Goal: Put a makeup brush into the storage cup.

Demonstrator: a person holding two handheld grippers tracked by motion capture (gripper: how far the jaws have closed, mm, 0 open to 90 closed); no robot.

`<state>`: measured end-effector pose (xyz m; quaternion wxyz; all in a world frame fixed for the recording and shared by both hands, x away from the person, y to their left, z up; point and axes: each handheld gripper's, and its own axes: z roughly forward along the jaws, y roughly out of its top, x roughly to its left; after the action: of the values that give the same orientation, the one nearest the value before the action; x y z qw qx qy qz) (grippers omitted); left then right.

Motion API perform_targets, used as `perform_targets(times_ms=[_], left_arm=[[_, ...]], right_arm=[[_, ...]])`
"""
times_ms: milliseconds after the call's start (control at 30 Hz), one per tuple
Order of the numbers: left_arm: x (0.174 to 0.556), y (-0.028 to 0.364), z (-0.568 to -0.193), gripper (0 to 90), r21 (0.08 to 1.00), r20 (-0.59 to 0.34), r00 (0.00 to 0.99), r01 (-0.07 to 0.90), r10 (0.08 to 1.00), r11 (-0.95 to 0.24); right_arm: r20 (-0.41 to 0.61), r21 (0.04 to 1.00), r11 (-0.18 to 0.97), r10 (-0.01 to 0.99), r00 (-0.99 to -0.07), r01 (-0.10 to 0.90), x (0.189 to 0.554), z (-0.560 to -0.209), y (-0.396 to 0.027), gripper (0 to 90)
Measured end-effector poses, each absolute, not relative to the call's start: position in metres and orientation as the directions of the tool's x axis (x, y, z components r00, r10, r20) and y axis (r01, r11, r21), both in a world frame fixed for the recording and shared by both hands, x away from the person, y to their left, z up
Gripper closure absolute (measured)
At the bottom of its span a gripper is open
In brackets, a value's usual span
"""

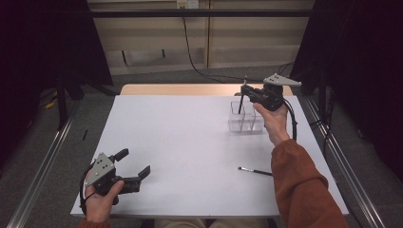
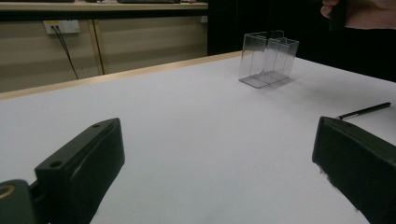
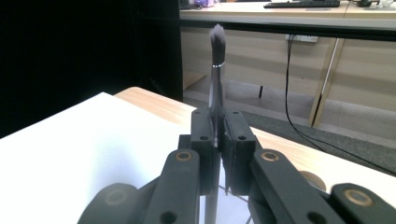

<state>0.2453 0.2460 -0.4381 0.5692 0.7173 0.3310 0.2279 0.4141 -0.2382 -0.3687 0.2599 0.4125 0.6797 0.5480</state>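
Black hand-held gripper (image 3: 217, 140) clamping slim bristle-tipped brush (image 3: 216, 60)

two brushes (image 1: 242, 100) (image 1: 254, 171), one clear holder (image 1: 244, 117), two claws (image 1: 134, 166) (image 1: 245, 90).

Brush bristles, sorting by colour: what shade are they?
Grey bristles, clearest in the right gripper view.

A: What lies beyond the white table (image 1: 180, 142)?
B: A wooden cabinet wall (image 1: 247, 42), a black cable (image 1: 190, 57) hanging from a wall socket (image 1: 187, 4), grey floor (image 1: 157, 76), and metal rails (image 1: 43, 166) alongside.
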Motion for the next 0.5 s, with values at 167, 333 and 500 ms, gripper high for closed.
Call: perform_targets(times_ms=[167, 333, 500], left_arm=[[0.245, 0.246, -0.438, 2.4, 0.968, -0.049, 0.677, 0.214, 0.735, -0.133], [0.245, 0.246, -0.438, 2.4, 0.967, -0.048, 0.677, 0.215, 0.734, -0.136], [0.246, 0.247, -0.438, 2.3, 0.967, -0.046, 0.678, 0.214, 0.734, -0.136]], right_arm=[[0.103, 0.957, 0.059, 0.845, -0.525, 0.284, 0.414, -0.375, -0.238, 84.1], [0.109, 0.955, 0.057, 0.847, -0.521, 0.292, 0.413, -0.380, -0.238, 84.1], [0.111, 0.952, 0.059, 0.848, -0.518, 0.300, 0.413, -0.384, -0.239, 84.1]])
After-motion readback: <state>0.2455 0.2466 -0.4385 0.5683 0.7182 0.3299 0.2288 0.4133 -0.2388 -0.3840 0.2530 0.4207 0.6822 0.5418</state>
